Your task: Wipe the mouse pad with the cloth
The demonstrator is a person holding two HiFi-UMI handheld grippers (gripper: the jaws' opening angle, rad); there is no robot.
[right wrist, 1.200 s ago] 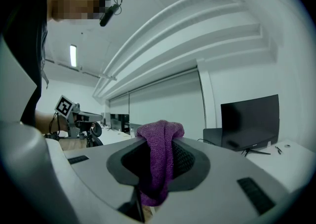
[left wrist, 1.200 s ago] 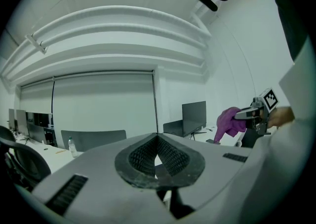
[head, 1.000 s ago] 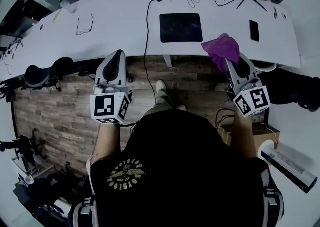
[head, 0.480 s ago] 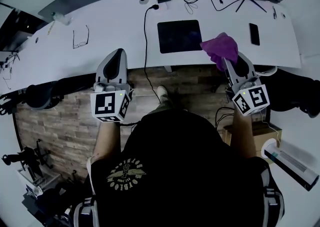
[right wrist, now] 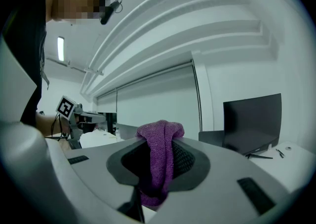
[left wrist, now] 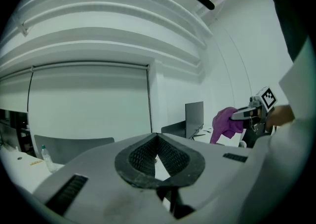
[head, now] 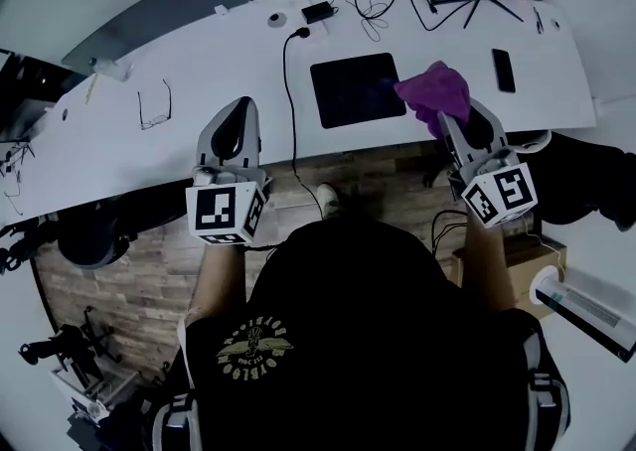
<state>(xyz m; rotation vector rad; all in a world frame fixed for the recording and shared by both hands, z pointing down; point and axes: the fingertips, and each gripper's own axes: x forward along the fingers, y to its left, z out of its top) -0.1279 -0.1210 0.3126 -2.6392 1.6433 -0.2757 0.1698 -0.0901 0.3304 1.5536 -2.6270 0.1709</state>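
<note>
Purple cloth [head: 437,91], pinched in your right claw [head: 446,124], now hangs over the right edge of the black mouse pad [head: 356,89] on the white worktop [head: 199,62]. A second ago it hung clear of the pad. Wiping can likely begin once you lower it. Your left claw [head: 241,109] is closed on nothing, above the worktop's front edge.

L tongs [head: 241,109] closed, empty; R tongs [head: 445,121] clamp cloth [head: 437,91].

cloth [head: 435,91]: we move it from the desk [head: 179,72] edge over the right side of the mouse pad [head: 350,91] | left gripper [head: 240,107]: we advance it over the desk
</note>
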